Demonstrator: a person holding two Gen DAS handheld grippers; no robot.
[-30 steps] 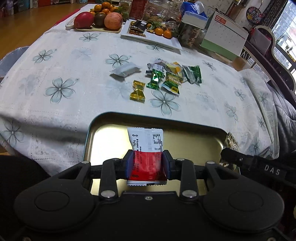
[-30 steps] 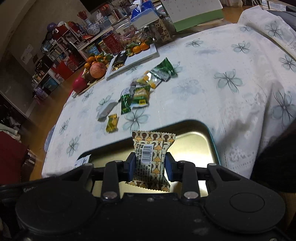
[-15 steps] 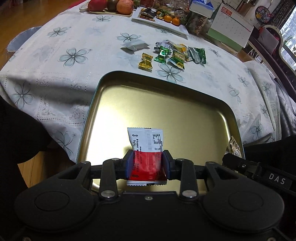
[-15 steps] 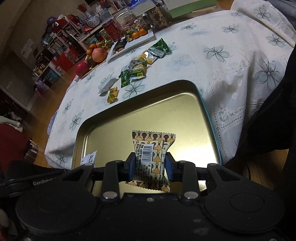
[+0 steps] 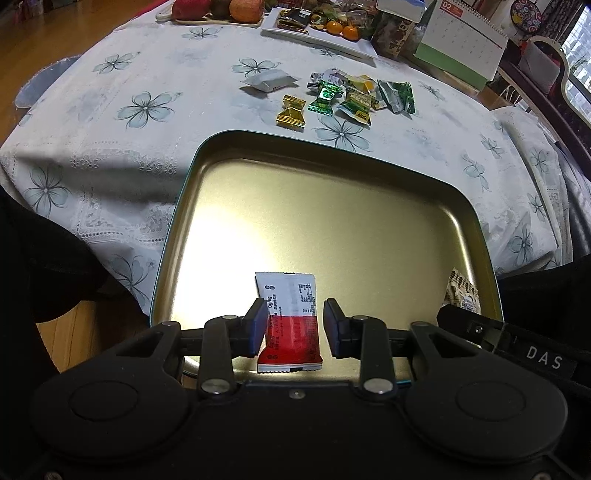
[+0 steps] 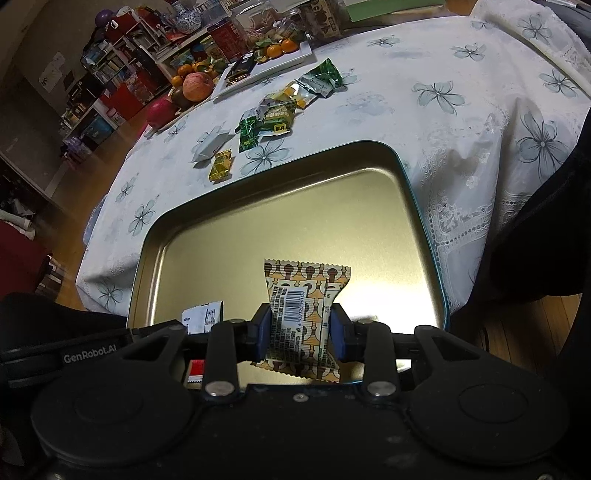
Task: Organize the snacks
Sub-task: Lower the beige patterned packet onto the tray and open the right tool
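Observation:
A gold metal tray (image 5: 332, 206) lies at the table's near edge; it also shows in the right wrist view (image 6: 288, 221). My left gripper (image 5: 294, 325) is open over its near part, and the red and white snack packet (image 5: 290, 325) sits loose between the jaws, with a gap on the right side. My right gripper (image 6: 298, 332) is shut on a brown patterned snack packet (image 6: 303, 314) above the tray. That packet's edge shows in the left wrist view (image 5: 461, 291). The red and white packet shows partly in the right wrist view (image 6: 203, 317).
Several wrapped candies (image 5: 354, 96) and a white packet (image 5: 267, 80) lie on the flowered tablecloth (image 5: 110, 110) beyond the tray. Fruit (image 6: 197, 86), a white plate of snacks (image 5: 317, 33) and a desk calendar (image 5: 461, 44) stand at the far edge.
Both grippers came down and back over the tray. My left jaws have opened, letting go of the red and white packet. The right stays shut on its packet.

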